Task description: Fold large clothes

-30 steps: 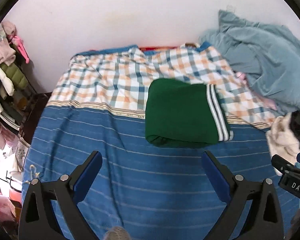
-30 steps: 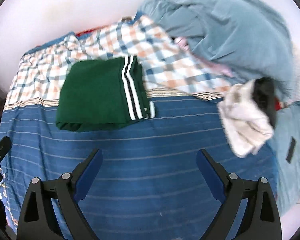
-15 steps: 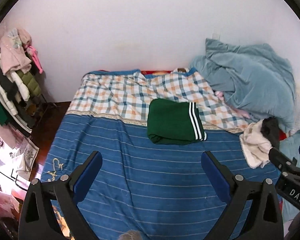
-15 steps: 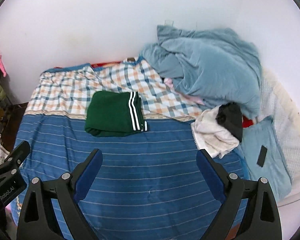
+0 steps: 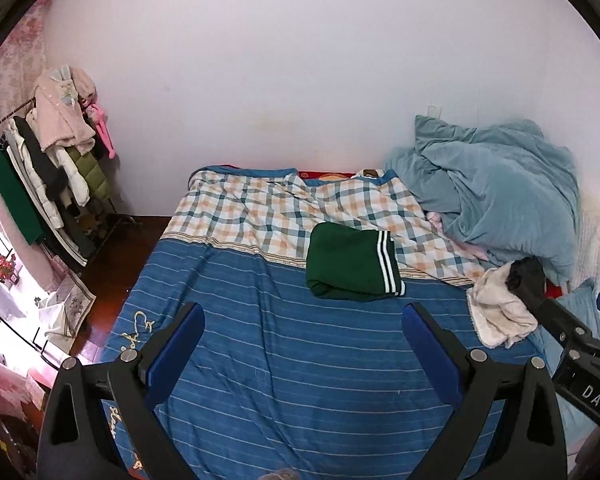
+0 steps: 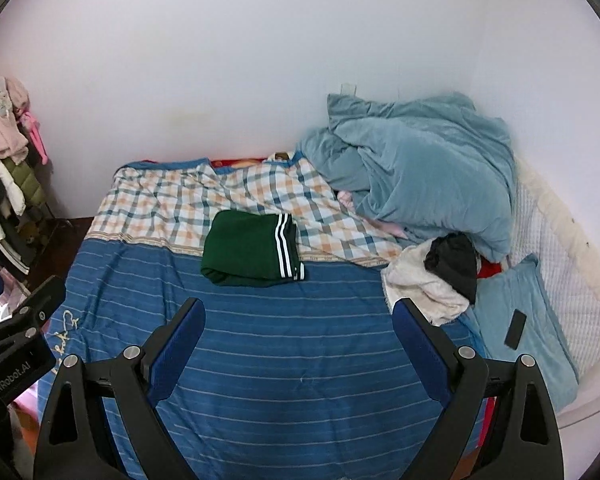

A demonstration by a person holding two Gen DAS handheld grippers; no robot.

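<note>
- The left gripper (image 5: 302, 316) hangs above the blue striped bedspread (image 5: 284, 356), its jaws spread wide with nothing between them.
- The right gripper (image 6: 298, 312) hangs over the same bedspread, jaws also wide apart and empty.
- The green garment (image 5: 350, 266) lies folded into a neat block with white stripes along its right edge, straddling the line between the blue stripes and the checked sheet (image 5: 260, 212), well apart from both grippers.
- A cream and black pile (image 6: 440, 276) sits to the garment's right, beside a rumpled blue quilt (image 6: 420, 172).
- A clothes rack (image 5: 40, 168) stands left of the bed.
- A dark phone (image 6: 515, 328) rests on a blue pillow (image 6: 540, 344).
</note>
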